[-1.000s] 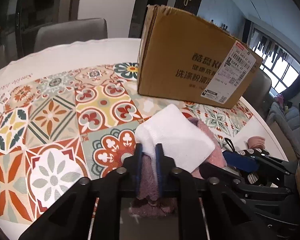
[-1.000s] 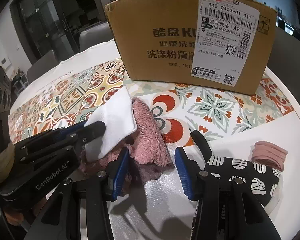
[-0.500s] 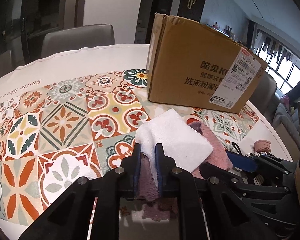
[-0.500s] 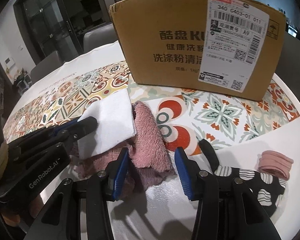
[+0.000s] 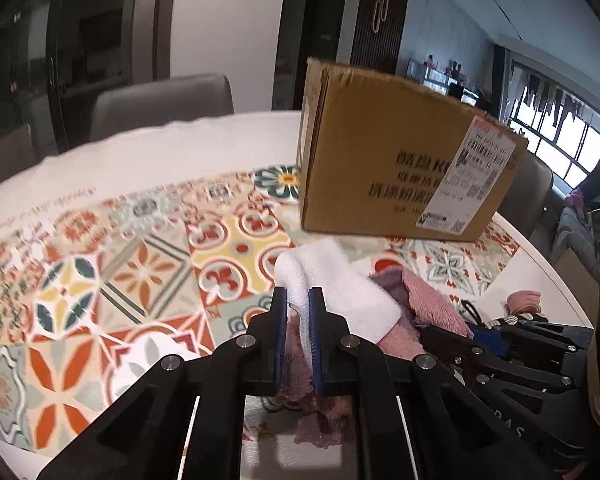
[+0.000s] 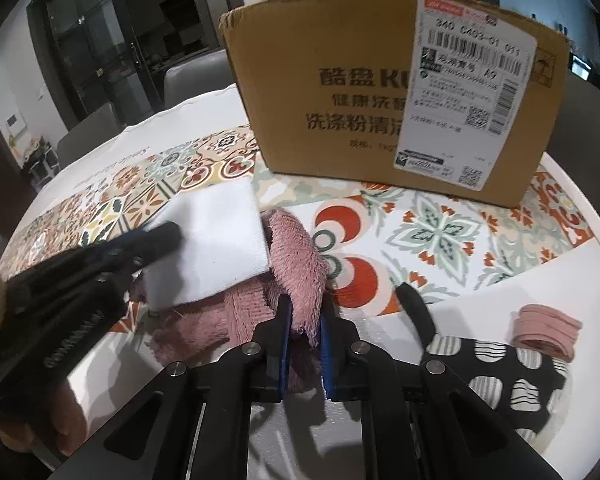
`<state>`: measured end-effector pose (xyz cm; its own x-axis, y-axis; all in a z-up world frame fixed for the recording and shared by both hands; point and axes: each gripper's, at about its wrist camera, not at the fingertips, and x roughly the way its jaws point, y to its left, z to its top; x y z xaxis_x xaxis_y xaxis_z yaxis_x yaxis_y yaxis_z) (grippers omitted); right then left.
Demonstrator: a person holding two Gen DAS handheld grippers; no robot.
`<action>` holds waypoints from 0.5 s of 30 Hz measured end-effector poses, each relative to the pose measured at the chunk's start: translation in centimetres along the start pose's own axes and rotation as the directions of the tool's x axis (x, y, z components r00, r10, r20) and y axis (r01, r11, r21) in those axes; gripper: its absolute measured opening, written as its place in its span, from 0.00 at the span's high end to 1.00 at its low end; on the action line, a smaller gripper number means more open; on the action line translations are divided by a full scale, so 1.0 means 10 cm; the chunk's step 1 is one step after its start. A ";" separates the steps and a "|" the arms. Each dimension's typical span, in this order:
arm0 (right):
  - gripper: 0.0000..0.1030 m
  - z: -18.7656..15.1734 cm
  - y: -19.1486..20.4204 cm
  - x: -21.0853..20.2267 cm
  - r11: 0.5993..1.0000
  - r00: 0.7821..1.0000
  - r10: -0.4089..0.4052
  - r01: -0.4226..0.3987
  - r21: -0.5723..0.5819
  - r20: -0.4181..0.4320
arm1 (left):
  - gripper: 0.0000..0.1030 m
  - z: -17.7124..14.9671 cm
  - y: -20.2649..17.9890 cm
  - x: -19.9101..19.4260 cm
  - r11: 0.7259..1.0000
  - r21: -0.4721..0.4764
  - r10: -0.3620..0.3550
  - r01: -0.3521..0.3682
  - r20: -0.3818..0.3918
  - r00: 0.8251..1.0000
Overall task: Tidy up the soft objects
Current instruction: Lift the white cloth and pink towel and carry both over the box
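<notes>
Left wrist view: left hand-held gripper (image 5: pixel 298 300) nearest the lens, its blue pads nearly together, pinching a fold of the white cloth (image 5: pixel 332 292), with pink fabric also between them.
White cloth: folded, lying on top of the pink towel (image 5: pixel 428 304), over the patterned part of the desk (image 5: pixel 148 152).
Pink towel: fluffy, rumpled under and to the right of the white cloth; a frayed part hangs below the left hand-held gripper.
Right wrist view: right hand-held gripper (image 6: pixel 305 312), jaws closing, a raised fold of the pink towel between the blue pads and pressed by them.
Right of the right hand-held gripper: a black pouch with white striped dots (image 6: pixel 508 376) near the desk's near right edge, on the plain white part.
Pink bands: a small stack (image 6: pixel 546 330) just beyond the pouch, close to the right edge; whether the two touch I cannot tell.
Left of the right view: the black frame of the left hand-held gripper reaches in, its tip on the white cloth.
Desk: round, white, with a runner of coloured tile patterns (image 6: pixel 452 232) across its middle.
Farther back: a cardboard box (image 6: pixel 384 96) standing on the runner toward the far edge, printed text and a shipping label (image 6: pixel 466 80) on the near face.
Beyond the desk: grey chairs (image 5: pixel 160 100) at the far edge.
</notes>
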<state>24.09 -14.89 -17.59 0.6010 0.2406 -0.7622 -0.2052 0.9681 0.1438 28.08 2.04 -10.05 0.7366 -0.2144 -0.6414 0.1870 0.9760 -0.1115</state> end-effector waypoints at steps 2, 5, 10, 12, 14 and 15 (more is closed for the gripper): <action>0.87 0.01 -0.03 -0.02 1.000 1.000 -0.010 0.010 0.006 0.002 | 0.89 0.02 -0.01 -0.07 1.000 0.008 0.009 -0.009 0.017 1.000; 0.88 0.01 -0.07 -0.07 1.000 1.000 -0.019 0.019 0.015 0.004 | 0.90 0.04 -0.03 -0.17 0.999 0.032 0.032 -0.034 0.038 0.999; 0.88 0.02 -0.09 -0.21 0.999 0.999 -0.019 0.018 0.030 0.041 | 0.93 0.05 -0.03 -0.33 0.999 0.023 0.034 -0.035 0.063 0.997; 0.88 0.03 -0.05 -0.30 1.000 0.997 -0.017 0.016 0.020 0.071 | 0.93 0.07 -0.03 -0.40 0.999 0.016 0.030 -0.031 0.077 0.997; 0.88 0.05 0.00 -0.39 1.000 0.995 -0.012 0.011 0.011 0.101 | 0.93 0.09 -0.04 -0.47 0.999 0.014 0.029 -0.030 0.092 0.995; 0.88 0.06 0.01 -0.43 1.000 0.994 -0.012 0.011 0.009 0.112 | 0.93 0.09 -0.04 -0.50 0.999 0.014 0.027 -0.028 0.099 0.995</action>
<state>21.98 -15.79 -13.91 0.6859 0.2355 -0.6885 -0.1920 0.9712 0.1409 24.91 2.67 -6.05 0.8019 -0.1908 -0.5661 0.1753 0.9811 -0.0823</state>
